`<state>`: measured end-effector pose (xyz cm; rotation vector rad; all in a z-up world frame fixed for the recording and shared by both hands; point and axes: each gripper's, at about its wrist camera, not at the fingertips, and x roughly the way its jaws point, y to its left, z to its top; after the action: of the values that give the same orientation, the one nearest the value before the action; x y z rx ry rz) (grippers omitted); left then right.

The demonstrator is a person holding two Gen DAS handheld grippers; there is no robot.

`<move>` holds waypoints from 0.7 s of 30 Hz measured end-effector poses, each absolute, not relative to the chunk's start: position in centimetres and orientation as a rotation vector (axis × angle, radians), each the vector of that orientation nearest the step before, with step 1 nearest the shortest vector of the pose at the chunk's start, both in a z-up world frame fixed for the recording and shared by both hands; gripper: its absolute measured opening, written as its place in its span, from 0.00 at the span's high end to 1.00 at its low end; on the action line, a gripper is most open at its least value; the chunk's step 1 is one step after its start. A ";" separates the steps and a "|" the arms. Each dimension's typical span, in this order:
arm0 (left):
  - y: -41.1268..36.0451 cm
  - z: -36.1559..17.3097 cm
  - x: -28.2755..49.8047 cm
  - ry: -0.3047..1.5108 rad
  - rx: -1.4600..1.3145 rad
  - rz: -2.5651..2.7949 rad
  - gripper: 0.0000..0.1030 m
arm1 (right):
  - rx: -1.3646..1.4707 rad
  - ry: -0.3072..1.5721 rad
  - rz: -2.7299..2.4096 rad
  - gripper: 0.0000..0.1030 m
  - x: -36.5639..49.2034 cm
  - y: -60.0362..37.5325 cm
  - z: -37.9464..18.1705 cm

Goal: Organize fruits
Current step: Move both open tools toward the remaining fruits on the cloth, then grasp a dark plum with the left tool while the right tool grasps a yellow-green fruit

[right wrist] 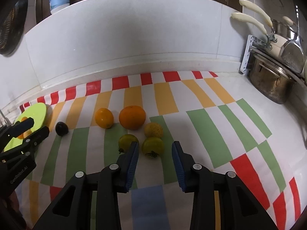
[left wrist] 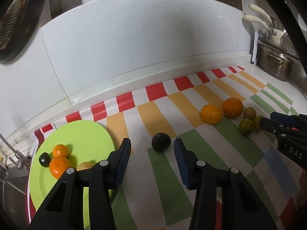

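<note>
A lime-green plate (left wrist: 84, 134) at the left holds two small oranges (left wrist: 59, 166), a dark fruit (left wrist: 44, 159) and a pale fruit (left wrist: 85, 165). My left gripper (left wrist: 151, 147) is open, with a dark round fruit (left wrist: 161, 141) on the cloth just beyond its fingertips. In the right wrist view two oranges (right wrist: 132, 117), a yellow speckled fruit (right wrist: 153, 130) and two greenish fruits (right wrist: 153, 145) lie on the cloth. My right gripper (right wrist: 155, 150) is open, its fingertips on either side of the nearer greenish fruit.
A striped cloth (right wrist: 211, 126) covers the counter. A white tiled wall (left wrist: 134, 48) runs behind. A steel pot (right wrist: 272, 84) and pans with cream handles (right wrist: 249, 21) stand at the back right. A tap and sink (left wrist: 13, 159) lie left of the plate.
</note>
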<state>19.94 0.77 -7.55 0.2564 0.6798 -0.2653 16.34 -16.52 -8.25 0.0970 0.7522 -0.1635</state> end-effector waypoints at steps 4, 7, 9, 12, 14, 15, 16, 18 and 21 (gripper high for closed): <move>0.4 -8.0 20.7 0.691 0.265 -0.270 0.56 | 0.104 0.760 -0.161 0.67 16.7 -16.7 -8.6; 0.2 -8.3 21.3 0.703 0.272 -0.271 0.61 | 0.102 0.766 -0.162 0.67 16.9 -16.8 -8.8; 0.0 -8.5 21.6 0.715 0.275 -0.282 0.63 | 0.108 0.774 -0.161 0.67 17.1 -16.9 -9.0; -0.3 -8.9 22.1 0.741 0.281 -0.292 0.65 | 0.109 0.780 -0.159 0.69 17.1 -16.9 -9.2; -0.3 -9.0 22.4 0.759 0.277 -0.296 0.68 | 0.111 0.782 -0.157 0.69 17.2 -16.9 -9.3; -0.3 -9.0 22.5 0.764 0.275 -0.297 0.69 | 0.111 0.784 -0.158 0.69 17.2 -16.9 -9.3; -0.4 -9.1 22.7 0.770 0.275 -0.298 0.69 | 0.113 0.786 -0.158 0.69 17.3 -16.9 -9.4; -0.4 -9.3 23.1 0.785 0.274 -0.303 0.73 | 0.118 0.792 -0.159 0.71 17.4 -17.0 -9.5; -0.5 -9.4 23.4 0.787 0.270 -0.300 0.74 | 0.117 0.791 -0.160 0.71 17.6 -16.9 -9.5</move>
<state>23.38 -0.55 -9.37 0.2696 0.7870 -0.3001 17.55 -16.91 -9.51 0.1170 0.7907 -0.1596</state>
